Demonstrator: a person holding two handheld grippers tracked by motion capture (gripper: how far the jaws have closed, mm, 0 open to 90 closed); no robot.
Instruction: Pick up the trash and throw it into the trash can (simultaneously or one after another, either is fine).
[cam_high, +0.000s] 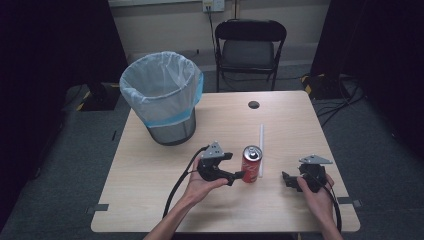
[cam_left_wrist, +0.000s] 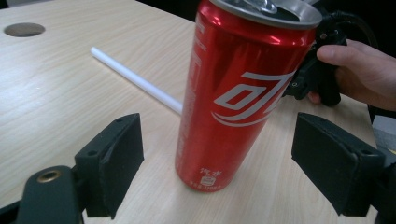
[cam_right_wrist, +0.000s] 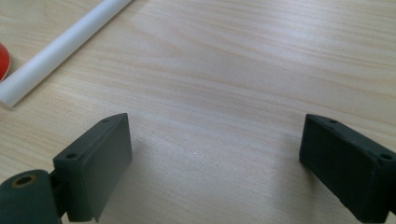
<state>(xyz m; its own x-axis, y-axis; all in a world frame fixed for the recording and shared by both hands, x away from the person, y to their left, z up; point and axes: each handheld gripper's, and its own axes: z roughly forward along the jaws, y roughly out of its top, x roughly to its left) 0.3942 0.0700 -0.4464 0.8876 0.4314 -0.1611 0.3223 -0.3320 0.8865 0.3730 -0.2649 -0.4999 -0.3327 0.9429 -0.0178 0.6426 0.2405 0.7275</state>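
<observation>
Left gripper (cam_left_wrist: 217, 154) spread wide around the upright red can (cam_left_wrist: 236, 93) — seemingly untouched — right gripper (cam_right_wrist: 215, 163) released.

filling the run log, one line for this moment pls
left gripper: open, jaws flank red can | right gripper: open, idle | can upright

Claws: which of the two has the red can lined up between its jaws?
The left claw: the upright red aluminium drink can stands between its open jaws, untouched. The right claw is open over bare wooden table.
</observation>
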